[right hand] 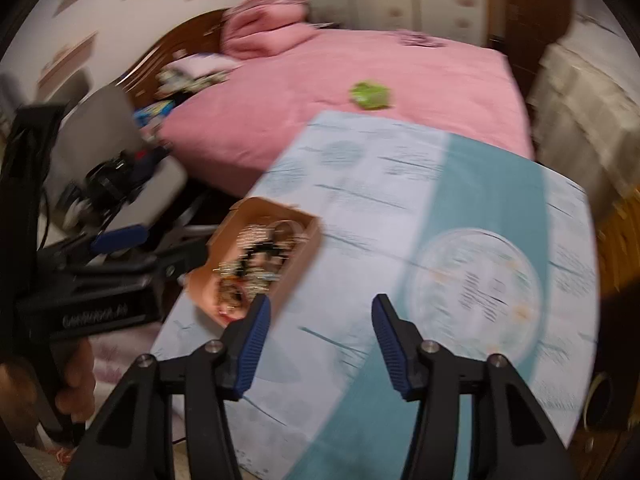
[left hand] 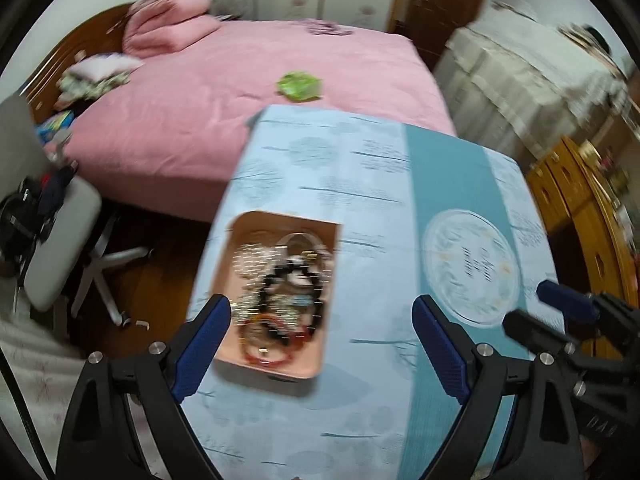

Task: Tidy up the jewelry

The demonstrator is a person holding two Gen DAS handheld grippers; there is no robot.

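Observation:
A shallow pink tray (left hand: 236,264) full of tangled jewelry (left hand: 284,292), beads, chains and a red bracelet, rests on the left part of a table with a pale blue cloth (left hand: 360,168). My left gripper (left hand: 320,312) hovers above the tray's near end, open wide with nothing between its blue pads. Its left finger overlaps the tray's near left edge in the picture. In the right wrist view the same tray (right hand: 308,240) lies left of my right gripper (right hand: 318,312), which is open and empty above the cloth (right hand: 360,216). The left gripper (right hand: 152,244) shows there at the left, a hand gripping its handle.
A round printed medallion (left hand: 472,268) marks the teal stripe of the cloth. Behind the table stands a bed with a pink cover (left hand: 248,80) and a green object (left hand: 300,86) on it. A grey office chair (left hand: 60,240) stands left of the table, wooden furniture (left hand: 588,208) to the right.

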